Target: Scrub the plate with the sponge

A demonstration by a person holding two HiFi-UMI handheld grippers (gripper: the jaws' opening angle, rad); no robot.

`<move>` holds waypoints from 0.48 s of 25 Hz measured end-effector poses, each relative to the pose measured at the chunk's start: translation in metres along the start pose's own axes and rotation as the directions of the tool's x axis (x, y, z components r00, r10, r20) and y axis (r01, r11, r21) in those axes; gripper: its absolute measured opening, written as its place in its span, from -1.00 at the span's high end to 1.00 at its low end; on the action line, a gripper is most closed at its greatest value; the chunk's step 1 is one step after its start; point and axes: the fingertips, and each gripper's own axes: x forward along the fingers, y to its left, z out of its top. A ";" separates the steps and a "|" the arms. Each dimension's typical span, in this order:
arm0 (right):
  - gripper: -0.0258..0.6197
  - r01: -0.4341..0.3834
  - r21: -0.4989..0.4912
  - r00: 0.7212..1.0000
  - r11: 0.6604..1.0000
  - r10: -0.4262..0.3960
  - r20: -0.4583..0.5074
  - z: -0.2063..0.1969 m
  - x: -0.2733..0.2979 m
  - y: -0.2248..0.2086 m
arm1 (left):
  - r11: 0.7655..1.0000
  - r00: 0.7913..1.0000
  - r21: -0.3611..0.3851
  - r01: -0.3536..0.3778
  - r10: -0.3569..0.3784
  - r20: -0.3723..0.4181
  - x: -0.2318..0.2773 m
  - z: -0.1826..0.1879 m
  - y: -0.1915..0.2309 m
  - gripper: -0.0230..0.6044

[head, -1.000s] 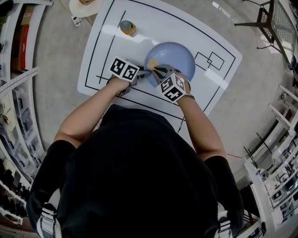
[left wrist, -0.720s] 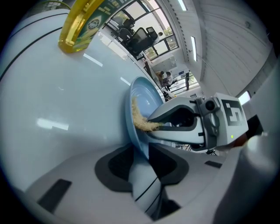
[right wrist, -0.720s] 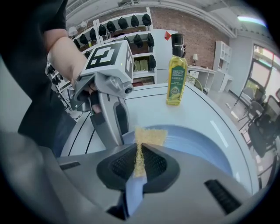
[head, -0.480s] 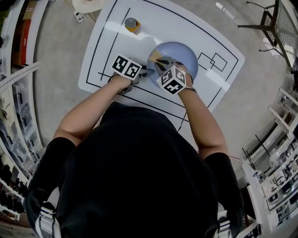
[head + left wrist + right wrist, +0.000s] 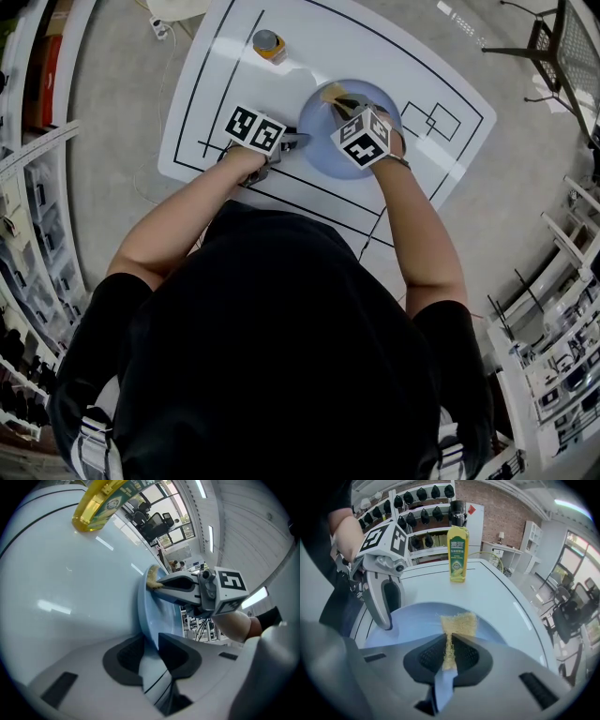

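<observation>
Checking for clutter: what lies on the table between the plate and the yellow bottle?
Nothing: bare white table between plate and bottle, seen in head and right gripper views.

A yellow oil bottle (image 5: 268, 44) stands upright near the far left corner of the white table (image 5: 272, 94), which is marked with black lines. Storage shelves (image 5: 37, 187) run along the floor past the table's left edge, and a metal chair (image 5: 562, 47) stands beyond its right corner.
</observation>
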 end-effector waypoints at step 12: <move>0.83 0.050 0.064 0.973 0.997 -0.034 -0.227 -0.062 -0.027 -0.026 | 0.997 0.994 -0.073 -0.021 0.029 0.102 -0.009 0.010 0.006 0.67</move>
